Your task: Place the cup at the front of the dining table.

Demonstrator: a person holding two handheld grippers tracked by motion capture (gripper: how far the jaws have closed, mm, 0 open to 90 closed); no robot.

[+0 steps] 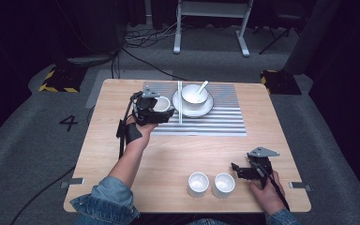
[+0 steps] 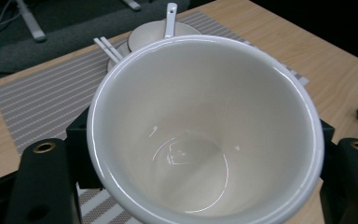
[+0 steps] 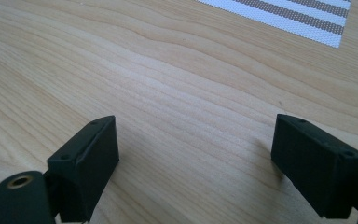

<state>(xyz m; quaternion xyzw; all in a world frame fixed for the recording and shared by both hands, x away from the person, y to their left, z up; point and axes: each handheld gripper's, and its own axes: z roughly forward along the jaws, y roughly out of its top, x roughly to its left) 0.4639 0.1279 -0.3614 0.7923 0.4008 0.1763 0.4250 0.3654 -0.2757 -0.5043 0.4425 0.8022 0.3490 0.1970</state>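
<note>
The left gripper [image 1: 161, 107] clamps a white cup [image 2: 205, 130] from both sides, holding it over the left part of the striped mat [image 1: 215, 119]. Just right of it lie chopsticks [image 1: 180, 102], then a plate [image 1: 205, 110] bearing a bowl [image 1: 194, 95] with a spoon [image 1: 201, 86]. The right gripper [image 3: 196, 158], jaws wide apart and empty, rests low over the bench [image 1: 168, 154] at near right, beside two cups [image 1: 211, 184].

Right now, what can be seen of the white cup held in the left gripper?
The white cup is glossy, ceramic-looking, round and tapering to a narrower base, with a smooth rolled rim and no handle in sight. It is empty and looks clean. The left gripper clamps it between its black jaws, over the left part of the striped placemat, beside the chopsticks.
</note>
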